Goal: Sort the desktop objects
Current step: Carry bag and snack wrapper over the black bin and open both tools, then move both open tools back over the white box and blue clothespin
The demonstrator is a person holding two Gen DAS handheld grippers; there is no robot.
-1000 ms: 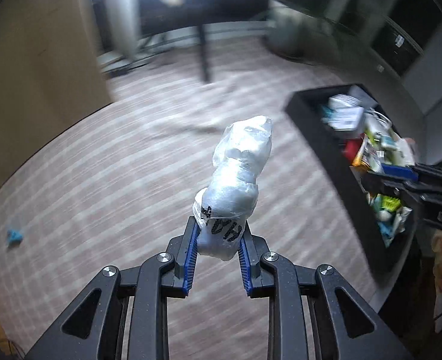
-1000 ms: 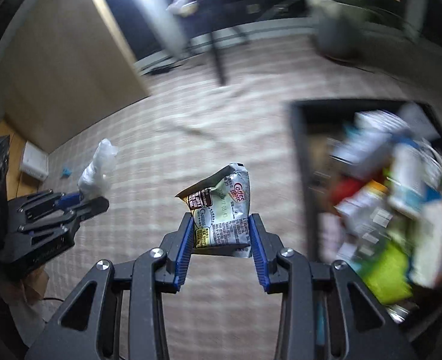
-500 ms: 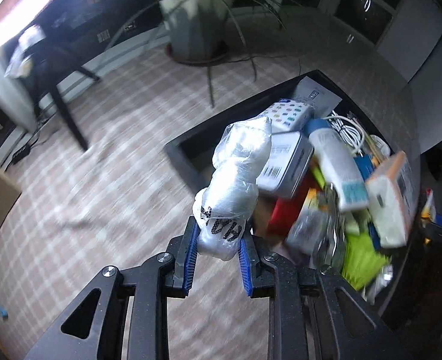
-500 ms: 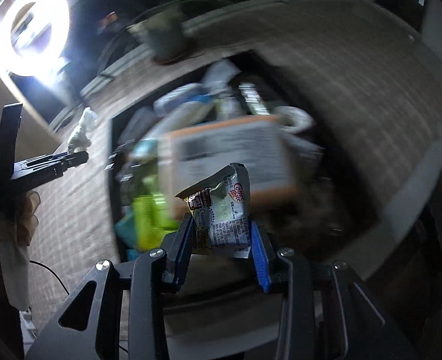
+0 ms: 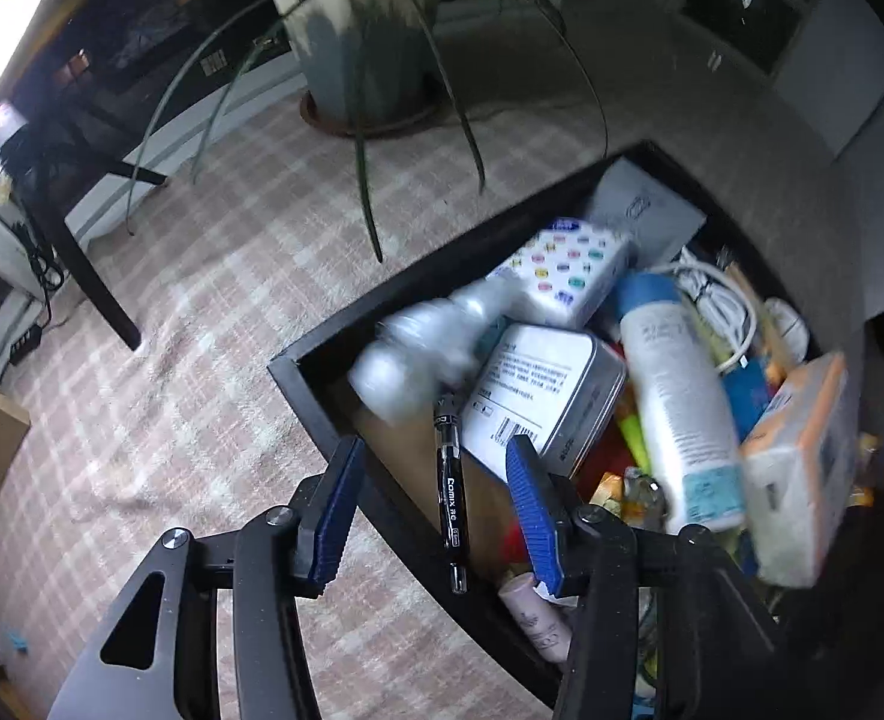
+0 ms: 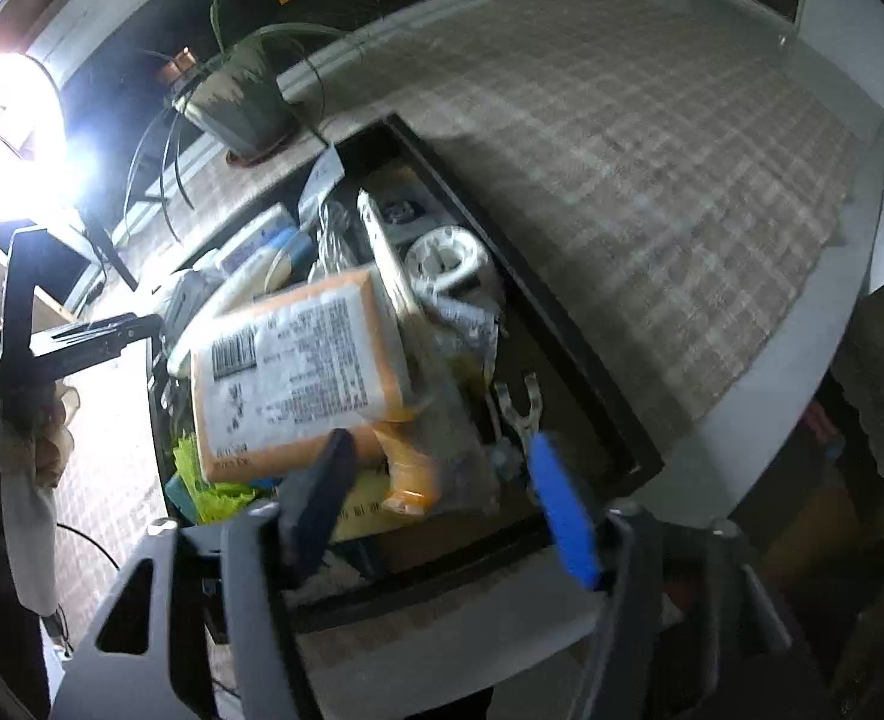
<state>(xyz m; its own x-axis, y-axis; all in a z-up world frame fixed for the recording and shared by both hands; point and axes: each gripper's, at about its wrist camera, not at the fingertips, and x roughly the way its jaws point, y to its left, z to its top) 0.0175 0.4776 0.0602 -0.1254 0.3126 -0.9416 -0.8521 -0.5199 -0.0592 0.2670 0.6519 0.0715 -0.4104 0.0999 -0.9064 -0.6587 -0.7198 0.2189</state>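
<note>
My left gripper (image 5: 432, 455) hangs over the near corner of the black box (image 5: 322, 414), its jaws opening with nothing pressed between them. Just beyond the fingertips, the white plastic-wrapped bundle (image 5: 424, 348) is a blur inside the box. A black pen (image 5: 451, 492) lies below the jaws. My right gripper (image 6: 441, 445) is over the same black box (image 6: 562, 330), jaws opening and empty. A blurred crumpled packet (image 6: 469, 324) farther in may be the coffee creamer sachet. The left gripper (image 6: 136, 324) shows in the right wrist view, held by a hand (image 6: 40, 420).
The box is heaped with a tissue pack (image 5: 802, 468), white bottle (image 5: 676, 396), metal tin (image 5: 538, 390), dotted box (image 5: 568, 270), cable (image 5: 718, 300) and tape roll (image 6: 448, 258). A potted plant (image 5: 358, 42) and a bright ring light (image 6: 10, 138) stand beyond on the checked carpet.
Both grippers swung from over the carpet to over the black box and opened. The wrapped bundle left the left jaws and dropped into the box; the sachet left the right jaws.
</note>
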